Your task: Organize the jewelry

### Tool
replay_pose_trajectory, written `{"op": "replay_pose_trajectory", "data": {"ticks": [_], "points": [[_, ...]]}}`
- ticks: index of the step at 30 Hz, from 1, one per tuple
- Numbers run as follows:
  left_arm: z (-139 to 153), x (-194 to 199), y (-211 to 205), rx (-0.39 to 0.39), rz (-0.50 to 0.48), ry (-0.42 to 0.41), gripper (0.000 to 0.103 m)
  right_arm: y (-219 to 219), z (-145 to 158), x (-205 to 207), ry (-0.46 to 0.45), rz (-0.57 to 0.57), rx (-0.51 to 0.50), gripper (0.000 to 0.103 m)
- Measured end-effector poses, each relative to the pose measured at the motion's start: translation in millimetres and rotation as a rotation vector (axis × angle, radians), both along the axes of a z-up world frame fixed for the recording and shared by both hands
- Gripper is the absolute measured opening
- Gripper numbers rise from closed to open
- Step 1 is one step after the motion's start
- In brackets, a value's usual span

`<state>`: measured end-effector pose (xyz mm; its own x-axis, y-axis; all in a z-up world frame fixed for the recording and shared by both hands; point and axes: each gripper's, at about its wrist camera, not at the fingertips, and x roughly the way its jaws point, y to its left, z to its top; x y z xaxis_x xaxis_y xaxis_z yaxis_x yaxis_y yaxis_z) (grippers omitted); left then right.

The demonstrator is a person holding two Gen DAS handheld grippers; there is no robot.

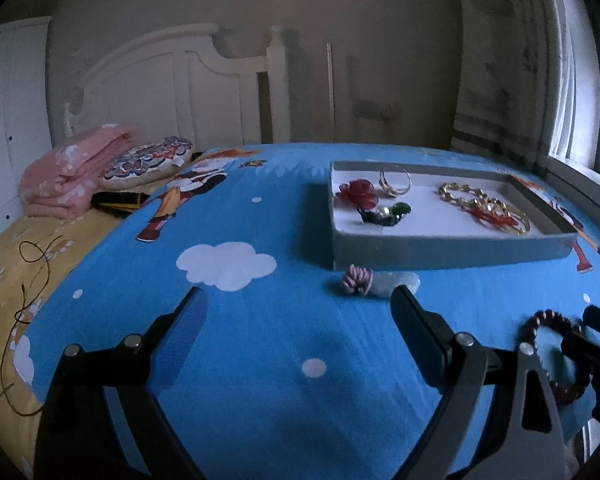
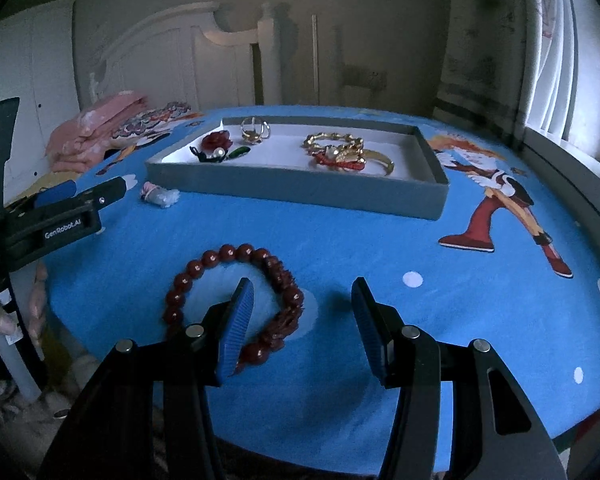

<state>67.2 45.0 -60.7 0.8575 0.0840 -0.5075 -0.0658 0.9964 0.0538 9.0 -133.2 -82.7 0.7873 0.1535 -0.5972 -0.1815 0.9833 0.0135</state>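
A dark red bead bracelet (image 2: pixel 236 300) lies on the blue cartoon bedsheet (image 2: pixel 380 248) at lower centre of the right wrist view, with the right gripper (image 2: pixel 304 328) spread wide and empty above it. Its left finger (image 2: pixel 236 332) sits over the loop's lower edge while the other stands clear to the right. Closing from here would likely pinch only one side of the strand, and round beads may roll out of the pads or drag across the soft sheet. The grey tray (image 2: pixel 300 188), already holding a red flower piece (image 2: pixel 217 140), gold rings (image 2: pixel 254 130) and a gold chain (image 2: pixel 340 148), waits in the upper middle. A pink-and-white trinket (image 2: pixel 160 195) rests just outside the tray's near wall. The left gripper (image 1: pixel 300 332) is also released and holding nothing, aimed near that trinket. Only the left wrist view shows a thin dark cord (image 1: pixel 24 304) on the yellow bedding at left; only the right wrist view shows the bracelet whole.
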Motion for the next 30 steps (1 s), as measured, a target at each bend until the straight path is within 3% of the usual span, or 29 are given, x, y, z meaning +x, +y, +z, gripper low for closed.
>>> {"op": "replay_pose_trajectory", "data": {"ticks": [12, 18, 20, 21, 22, 30], "points": [[-3, -2, -3, 0.003, -0.016, -0.004, 0.090, 12, -2, 9, -0.018, 0.039, -0.017, 0.050], [-4, 0, -4, -0.011, -0.022, 0.005, 0.090, 6, -2, 15, -0.030, 0.124, -0.005, 0.049], [-4, 1, -4, -0.011, -0.025, 0.008, 0.090, 6, -2, 14, -0.044, 0.152, -0.005, 0.037], [-4, 1, -4, -0.013, -0.025, 0.009, 0.090, 7, -2, 13, -0.046, 0.158, -0.012, 0.017], [-4, 2, -3, -0.020, -0.024, 0.013, 0.090, 9, -2, 10, -0.052, 0.164, -0.030, 0.013], [2, 13, -12, -0.073, -0.045, 0.042, 0.090, 13, -2, 2, -0.070, 0.120, -0.056, 0.012]]}}
